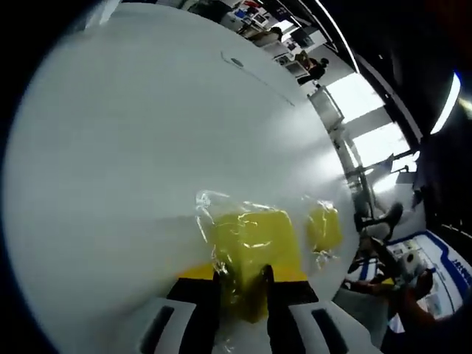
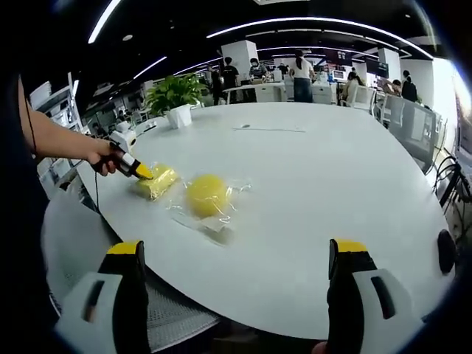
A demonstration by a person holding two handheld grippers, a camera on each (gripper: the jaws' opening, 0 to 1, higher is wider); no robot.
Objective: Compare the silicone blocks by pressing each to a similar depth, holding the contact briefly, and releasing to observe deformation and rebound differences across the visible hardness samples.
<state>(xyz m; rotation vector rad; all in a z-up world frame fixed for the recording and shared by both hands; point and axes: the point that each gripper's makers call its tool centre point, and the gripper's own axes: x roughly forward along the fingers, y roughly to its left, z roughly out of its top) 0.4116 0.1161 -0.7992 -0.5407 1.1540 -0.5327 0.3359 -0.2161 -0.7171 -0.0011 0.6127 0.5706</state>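
A yellow silicone block (image 1: 254, 240) in a clear plastic bag lies on the white table (image 1: 147, 133), and my left gripper (image 1: 242, 284) is shut on its near end. A second bagged yellow block (image 1: 324, 227) lies just right of it. In the right gripper view the left gripper (image 2: 135, 168), held by a person's hand, pinches the squarish block (image 2: 158, 181), while the rounder yellow block (image 2: 208, 195) lies beside it in its bag. My right gripper (image 2: 236, 280) hangs open, well back from both blocks, near the table's front edge (image 2: 295, 310).
A potted plant (image 2: 175, 94) stands at the table's far left. Several people stand at desks (image 2: 299, 77) behind. A white mesh chair (image 2: 81, 243) is at the table's near left, and a dark object (image 2: 445, 251) at its right edge.
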